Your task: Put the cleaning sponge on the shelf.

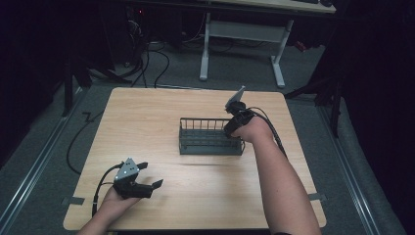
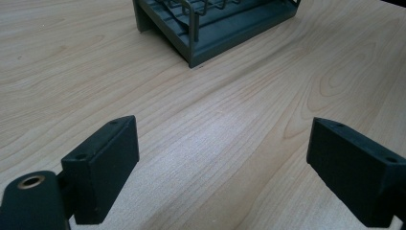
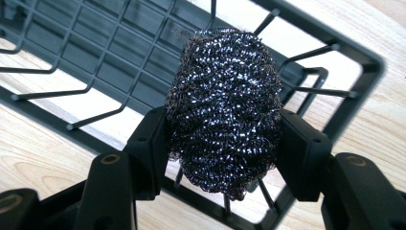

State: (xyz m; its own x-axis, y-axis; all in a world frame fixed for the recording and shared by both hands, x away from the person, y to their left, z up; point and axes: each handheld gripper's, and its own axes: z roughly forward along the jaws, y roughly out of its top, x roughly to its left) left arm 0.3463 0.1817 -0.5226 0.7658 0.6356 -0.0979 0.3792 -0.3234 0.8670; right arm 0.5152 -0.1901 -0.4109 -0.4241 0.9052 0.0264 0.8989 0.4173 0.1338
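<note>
From above, my right gripper (image 1: 234, 119) sits at the right end of the dark rack (image 1: 210, 137) mid-table (image 1: 147, 122); my left gripper (image 1: 147, 176) rests near the front edge, well apart from it. Along my left jaws, they gape wide over bare wood, empty, with the rack ahead. Along my right jaws, they squeeze a steel scourer (image 3: 224, 110) over the rack's wires.

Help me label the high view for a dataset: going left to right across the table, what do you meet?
Left gripper, jaws open, over bare wood → dark wire rack → right gripper at the rack's right end, on the wooden table.
</note>
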